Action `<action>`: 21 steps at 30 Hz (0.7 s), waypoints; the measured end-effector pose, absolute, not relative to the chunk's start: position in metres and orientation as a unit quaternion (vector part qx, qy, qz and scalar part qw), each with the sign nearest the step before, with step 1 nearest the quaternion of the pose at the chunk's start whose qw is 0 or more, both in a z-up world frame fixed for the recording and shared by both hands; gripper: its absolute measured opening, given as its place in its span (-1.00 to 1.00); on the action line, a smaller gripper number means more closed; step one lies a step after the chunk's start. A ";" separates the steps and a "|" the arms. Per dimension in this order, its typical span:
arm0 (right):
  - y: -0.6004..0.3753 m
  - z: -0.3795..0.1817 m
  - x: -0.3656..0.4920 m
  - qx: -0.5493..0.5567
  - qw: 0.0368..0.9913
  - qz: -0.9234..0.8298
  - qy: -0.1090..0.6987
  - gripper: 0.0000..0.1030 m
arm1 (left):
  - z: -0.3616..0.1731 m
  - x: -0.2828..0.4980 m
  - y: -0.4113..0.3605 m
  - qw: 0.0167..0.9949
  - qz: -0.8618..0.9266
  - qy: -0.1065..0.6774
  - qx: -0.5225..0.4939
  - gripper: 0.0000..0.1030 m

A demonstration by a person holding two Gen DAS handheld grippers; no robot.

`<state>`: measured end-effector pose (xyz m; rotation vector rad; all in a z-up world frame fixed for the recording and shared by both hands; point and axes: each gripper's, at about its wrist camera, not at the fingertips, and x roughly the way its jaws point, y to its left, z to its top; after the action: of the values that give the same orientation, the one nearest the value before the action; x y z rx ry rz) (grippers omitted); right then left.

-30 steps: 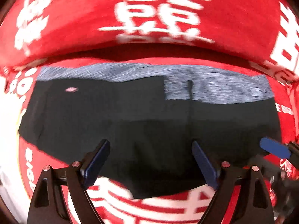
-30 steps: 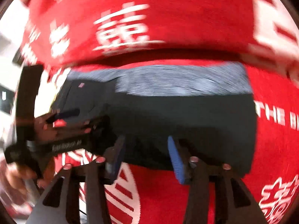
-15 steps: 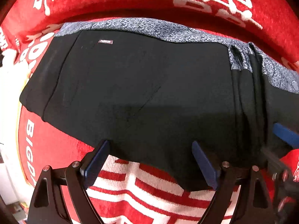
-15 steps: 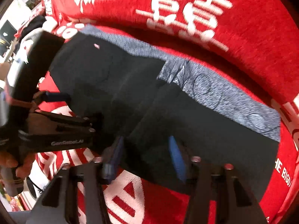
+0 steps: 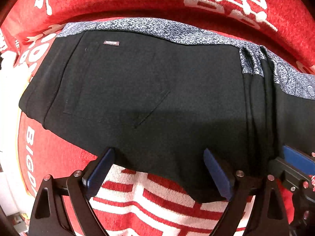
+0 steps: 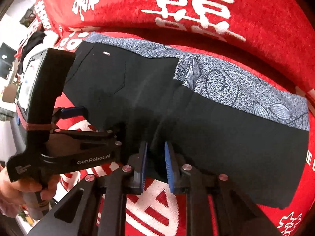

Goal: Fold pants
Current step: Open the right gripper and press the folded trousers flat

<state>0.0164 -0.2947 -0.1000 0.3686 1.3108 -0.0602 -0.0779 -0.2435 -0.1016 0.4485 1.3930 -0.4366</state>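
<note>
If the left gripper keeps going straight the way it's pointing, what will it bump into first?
Most likely the black pants. The left gripper points down with its jaws wide open over their near edge, and the red blanket lies just beneath. Depth is hard to judge, so one finger might touch the blanket first.

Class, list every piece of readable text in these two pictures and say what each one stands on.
"GenRobot.AI": on the left gripper body.
"FASHION": small tag on the black pants, only faintly legible.
"BIG": white letters on the red blanket, cut off.
Large white Chinese characters on the blanket: not readable here.
</note>
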 end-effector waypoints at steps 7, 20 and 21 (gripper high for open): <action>-0.295 -0.087 0.009 0.187 0.775 -0.018 0.603 -0.47 | -0.102 -0.077 -0.244 0.722 -0.194 0.632 0.206 0.82; -0.302 -0.062 -0.009 0.196 0.783 -0.050 0.589 -0.04 | -0.103 -0.076 -0.245 0.721 -0.194 0.632 0.205 0.82; -0.304 -0.062 -0.009 0.196 0.782 -0.054 0.589 -0.04 | -0.103 -0.076 -0.245 0.721 -0.194 0.633 0.205 0.82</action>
<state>-0.0091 -0.3037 -0.0623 0.4230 1.2725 -0.1177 -0.0763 -0.2450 -0.1028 0.4539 1.3977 -0.4283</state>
